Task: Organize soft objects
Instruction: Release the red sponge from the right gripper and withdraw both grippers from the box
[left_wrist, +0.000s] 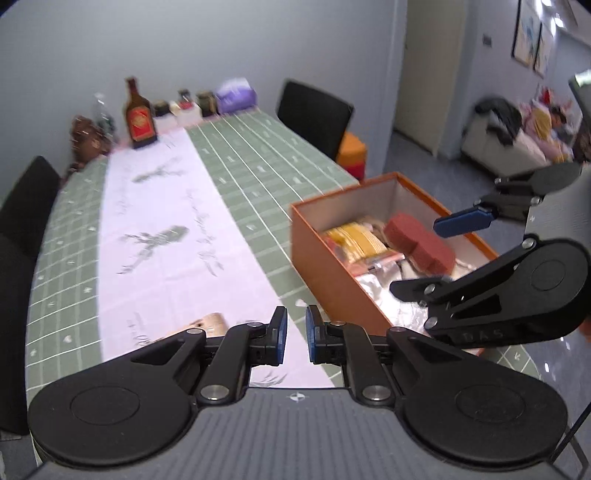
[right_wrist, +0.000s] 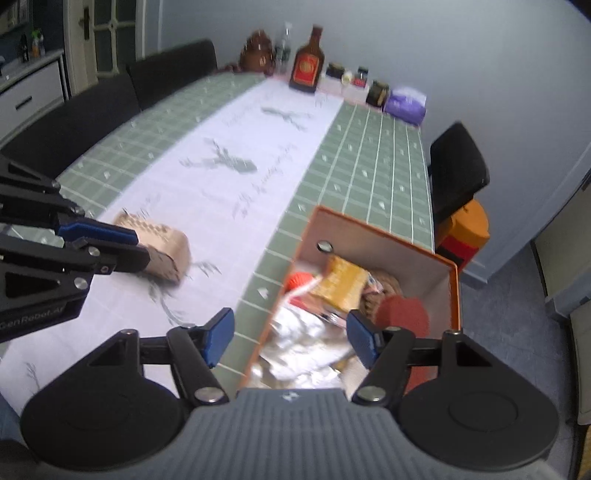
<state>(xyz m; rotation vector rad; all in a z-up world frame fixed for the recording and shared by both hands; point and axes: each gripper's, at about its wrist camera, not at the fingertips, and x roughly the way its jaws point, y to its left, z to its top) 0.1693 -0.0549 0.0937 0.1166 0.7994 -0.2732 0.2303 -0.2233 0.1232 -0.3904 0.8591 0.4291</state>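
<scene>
An orange box (left_wrist: 325, 273) (right_wrist: 452, 291) stands at the table's right edge. It holds a dark red sponge (left_wrist: 417, 240) (right_wrist: 402, 310), a yellow pack (left_wrist: 358, 240) (right_wrist: 343, 284), silver foil (right_wrist: 306, 347) and other soft items. A tan checkered soft object (right_wrist: 162, 247) (left_wrist: 210, 323) lies on the white runner, left of the box. My left gripper (left_wrist: 296, 334) (right_wrist: 107, 240) is nearly shut and empty, just above the tan object. My right gripper (right_wrist: 290, 339) (left_wrist: 439, 254) is open and empty, hovering over the near end of the box.
A brown bottle (left_wrist: 138, 118) (right_wrist: 306, 66), jars (right_wrist: 376, 92) and a purple pack (left_wrist: 236, 96) (right_wrist: 406, 105) stand at the far end of the table. Black chairs (left_wrist: 314, 114) (right_wrist: 456, 170) line both sides. An orange stool (right_wrist: 465, 232) sits right of the table.
</scene>
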